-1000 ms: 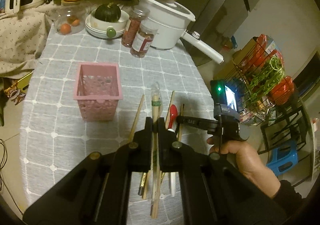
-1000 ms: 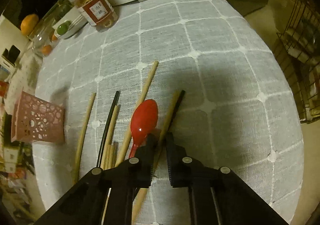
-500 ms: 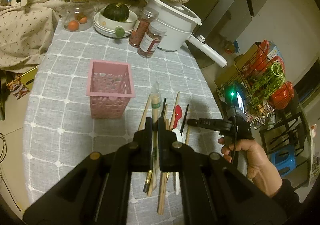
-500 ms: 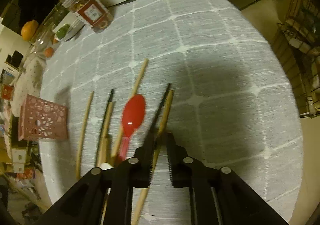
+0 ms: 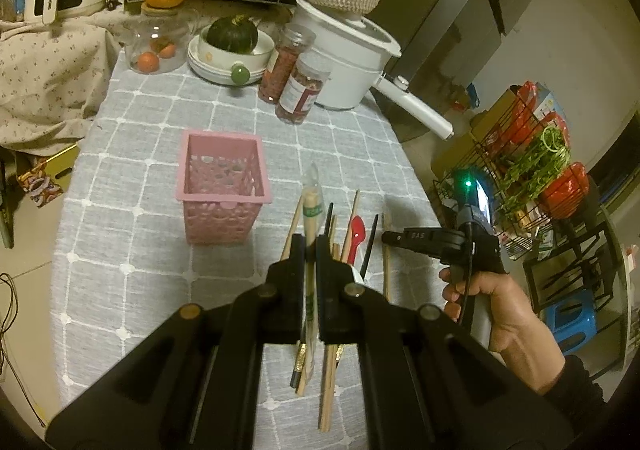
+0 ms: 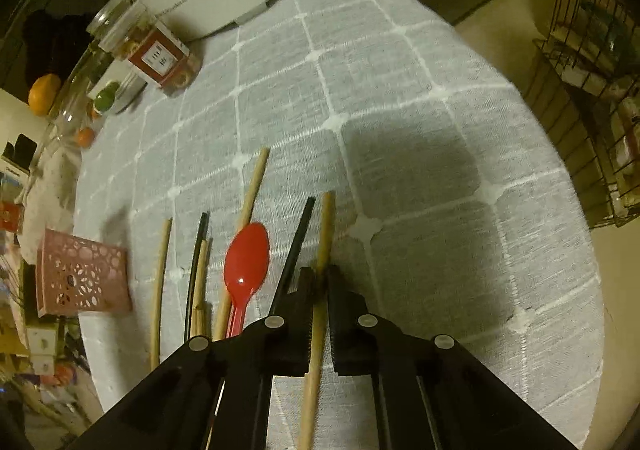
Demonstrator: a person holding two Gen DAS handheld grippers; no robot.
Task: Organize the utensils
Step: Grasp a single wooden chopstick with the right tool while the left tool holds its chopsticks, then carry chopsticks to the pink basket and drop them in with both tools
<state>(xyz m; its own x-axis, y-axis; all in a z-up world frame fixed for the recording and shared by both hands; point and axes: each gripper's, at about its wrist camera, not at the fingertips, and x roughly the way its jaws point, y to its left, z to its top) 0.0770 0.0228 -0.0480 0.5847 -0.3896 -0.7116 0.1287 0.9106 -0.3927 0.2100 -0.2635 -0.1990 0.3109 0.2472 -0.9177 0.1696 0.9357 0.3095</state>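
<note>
Holding one thing in each hand, the person is in the middle of tidying the sticks on the grey checked cloth [image 5: 168, 278]. The left gripper [image 5: 311, 246] is squeezed tight on a wrapped pair of chopsticks [image 5: 313, 201], lifted above the cloth and pointing toward the pink basket [image 5: 221, 185]. The right gripper [image 6: 318, 276] is pinched shut on one wooden chopstick [image 6: 325, 226], the one furthest to the right. That stick looks like it lies on the cloth, right beside a black chopstick [image 6: 298, 234]. A red spoon [image 6: 246, 258] and more sticks lie in a row nearby. The basket stands upright on the cloth, a little way to the left of the pile, and looks empty inside. I think the picking-up step is done. Next, each stick must be carried over the basket's open top, tipped end down, and let go gently so it drops in and the basket does not fall over
</note>
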